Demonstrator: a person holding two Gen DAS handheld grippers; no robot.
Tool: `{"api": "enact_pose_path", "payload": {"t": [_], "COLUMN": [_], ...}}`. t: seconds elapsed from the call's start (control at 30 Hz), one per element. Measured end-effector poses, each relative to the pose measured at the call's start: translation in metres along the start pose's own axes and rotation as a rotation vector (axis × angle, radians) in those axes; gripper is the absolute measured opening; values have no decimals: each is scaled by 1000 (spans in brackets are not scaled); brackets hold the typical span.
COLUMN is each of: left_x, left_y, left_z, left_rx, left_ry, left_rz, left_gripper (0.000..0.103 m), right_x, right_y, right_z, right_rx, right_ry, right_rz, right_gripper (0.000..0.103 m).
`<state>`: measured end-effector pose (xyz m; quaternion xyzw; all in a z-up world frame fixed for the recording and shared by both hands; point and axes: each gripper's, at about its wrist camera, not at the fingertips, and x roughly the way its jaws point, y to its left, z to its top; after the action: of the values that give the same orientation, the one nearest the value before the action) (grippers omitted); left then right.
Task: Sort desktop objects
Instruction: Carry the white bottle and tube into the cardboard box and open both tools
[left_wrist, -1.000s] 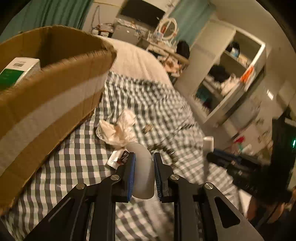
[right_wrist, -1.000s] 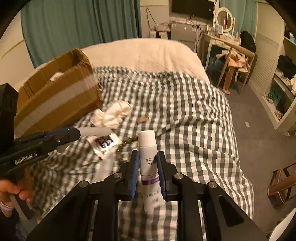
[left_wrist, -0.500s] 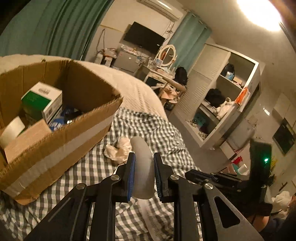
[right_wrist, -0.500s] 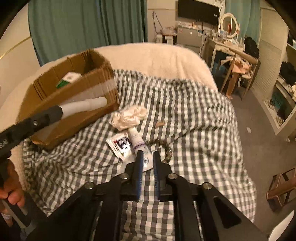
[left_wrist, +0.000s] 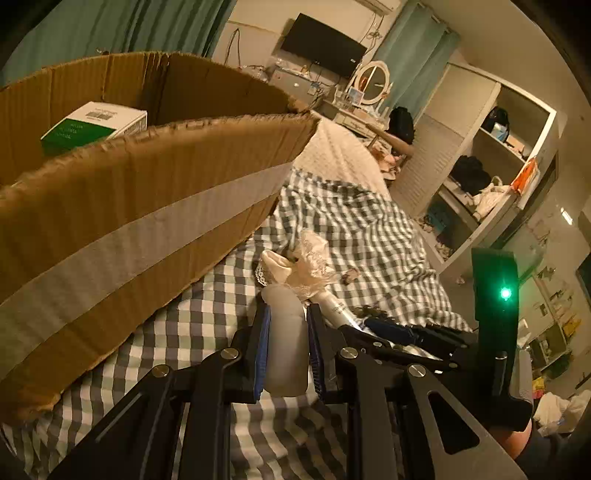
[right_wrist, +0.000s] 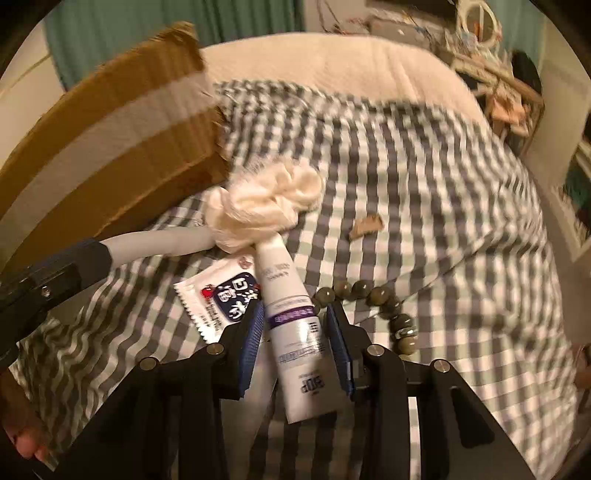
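My left gripper (left_wrist: 286, 314) is shut on a pale grey-white tube (left_wrist: 286, 354), low beside the taped front wall of the cardboard box (left_wrist: 147, 206). In the right wrist view that left gripper (right_wrist: 92, 258) comes in from the left with the pale tube (right_wrist: 159, 245) sticking out. A white tube with a purple band (right_wrist: 295, 325) lies on the checked bedspread (right_wrist: 424, 206). My right gripper (right_wrist: 295, 317) is open, one blue pad on each side of this tube, with small gaps. A green and white carton (left_wrist: 92, 125) sits inside the box.
A cream scrunchie (right_wrist: 266, 199), a printed sachet (right_wrist: 221, 295), a bead bracelet (right_wrist: 369, 295) and a small brown scrap (right_wrist: 365, 227) lie on the bedspread near the tube. The box (right_wrist: 110, 140) fills the left. Shelves (left_wrist: 491, 166) and a dressing table (left_wrist: 365, 107) stand beyond the bed.
My right gripper, empty and shut half a second ago, has opened and dropped around the purple-banded tube. My left gripper has sunk from above the box rim to beside its front wall.
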<state>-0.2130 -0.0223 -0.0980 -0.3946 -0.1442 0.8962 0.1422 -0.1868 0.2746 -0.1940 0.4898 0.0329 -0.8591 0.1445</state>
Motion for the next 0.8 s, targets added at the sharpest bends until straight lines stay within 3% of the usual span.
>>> {"api": "enact_pose_path", "payload": {"t": [0.07,0.17,0.3,0.53,0.73,0.8], "left_x": [4,5,-5,-54,-119,-138], "left_y": [2,0,-10,-29,-44,-41], "left_z": [2,2,2,6,40,61], "left_rx": [-4,11,50,73,89,72], "left_ry": [-2,-8,-34,-126,-291,-333], "left_rz": [5,12,-13,-89,-145,-147], "left_gripper": [20,20,20,20,20,20], "right_x": [1,-18,-55,-133,-189,-200], "right_y": [0,0,-6,9,40,55], "right_z": [-3,-7,-12,-7,18,31], "right_rx": [4,4,49,19,-11,-31], "right_ry": [-2,-45,-108,-210,-316,-363], "right_rz": [-22,-34,-14,-14,60,123], "right_gripper": [19,16,16,16,16,16]}}
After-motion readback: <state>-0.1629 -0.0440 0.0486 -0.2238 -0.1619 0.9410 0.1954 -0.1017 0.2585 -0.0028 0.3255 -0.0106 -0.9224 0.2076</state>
